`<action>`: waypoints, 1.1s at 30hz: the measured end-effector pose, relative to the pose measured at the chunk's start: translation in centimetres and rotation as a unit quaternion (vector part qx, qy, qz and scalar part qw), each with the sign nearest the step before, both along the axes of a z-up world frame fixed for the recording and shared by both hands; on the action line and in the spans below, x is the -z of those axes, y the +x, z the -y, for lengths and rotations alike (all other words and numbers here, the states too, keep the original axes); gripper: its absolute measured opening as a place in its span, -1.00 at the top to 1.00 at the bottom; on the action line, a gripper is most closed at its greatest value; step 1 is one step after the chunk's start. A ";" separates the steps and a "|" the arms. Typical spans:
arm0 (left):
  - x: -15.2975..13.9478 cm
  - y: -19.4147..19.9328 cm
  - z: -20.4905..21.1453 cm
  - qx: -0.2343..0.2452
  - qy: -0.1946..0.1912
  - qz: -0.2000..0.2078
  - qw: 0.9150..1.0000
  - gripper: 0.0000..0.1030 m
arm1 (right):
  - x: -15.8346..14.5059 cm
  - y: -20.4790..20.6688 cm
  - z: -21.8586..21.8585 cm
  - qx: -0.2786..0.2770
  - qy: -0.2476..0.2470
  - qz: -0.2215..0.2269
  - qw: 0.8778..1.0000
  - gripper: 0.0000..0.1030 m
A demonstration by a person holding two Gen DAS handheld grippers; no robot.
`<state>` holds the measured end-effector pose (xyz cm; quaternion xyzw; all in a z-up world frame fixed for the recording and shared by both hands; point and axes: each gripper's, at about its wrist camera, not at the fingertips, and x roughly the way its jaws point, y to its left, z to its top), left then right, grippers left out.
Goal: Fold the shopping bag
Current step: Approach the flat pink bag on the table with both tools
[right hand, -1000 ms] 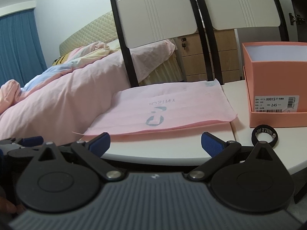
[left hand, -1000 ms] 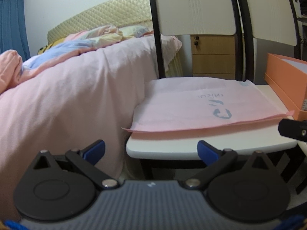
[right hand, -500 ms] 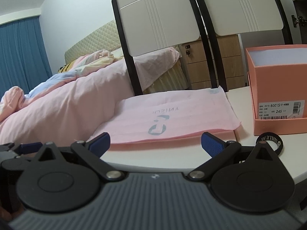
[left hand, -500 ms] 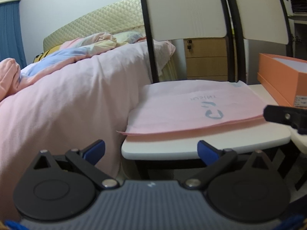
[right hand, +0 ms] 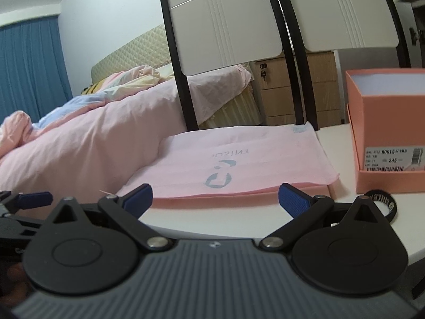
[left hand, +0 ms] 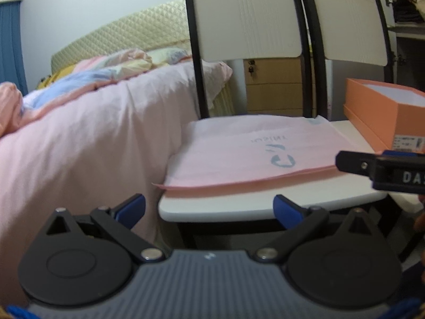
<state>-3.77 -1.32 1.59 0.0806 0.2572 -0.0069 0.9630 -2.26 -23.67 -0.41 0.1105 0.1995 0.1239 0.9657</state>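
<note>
In the left wrist view, the flat pale pink shopping bag with a grey-blue printed logo (left hand: 255,156) is seen spread on the white chair seat (left hand: 265,203) at 12 o'clock, its near edge overhanging slightly at 10 o'clock. The left gripper (left hand: 209,207) is held short of the seat edge, its blue-tipped fingers (left hand: 131,208) set wide apart, probably so that the near hem could be taken. The right gripper (left hand: 377,168) is seen reaching in at 3 o'clock, level with the bag's corner. A bed with a pink duvet (left hand: 79,138) lies at 9 o'clock.

In the right wrist view, the right gripper's fingers (right hand: 294,199) are likewise spread and nothing is held between them. Shown only here are a black ring-shaped band (right hand: 382,204) at 3 o'clock and the printed label of the orange cardboard shoebox (right hand: 387,133). Whether the bag lies unfolded or already once folded cannot be told.
</note>
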 end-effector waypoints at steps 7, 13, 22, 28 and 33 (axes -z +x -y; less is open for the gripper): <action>0.3 0.1 0.2 -0.005 0.001 -0.005 1.000 -1.00 | -0.2 -0.2 0.6 0.011 0.015 0.002 1.000 -1.00; 0.9 0.2 0.8 -0.017 0.026 -0.007 1.000 -1.00 | -0.2 -0.8 0.7 0.010 0.013 0.001 1.000 -1.00; 1.8 0.3 1.9 -0.038 0.073 0.000 0.997 -1.00 | -0.3 -1.2 0.6 0.012 0.010 0.004 1.000 -1.00; 1.3 -0.4 2.4 -0.043 0.089 0.024 0.995 -1.00 | -0.4 -1.3 0.3 0.012 0.012 0.009 1.000 -1.00; 1.1 -0.8 2.4 -0.039 0.091 0.035 0.994 -1.00 | -0.7 -1.3 -0.1 0.025 0.006 0.019 0.999 -1.00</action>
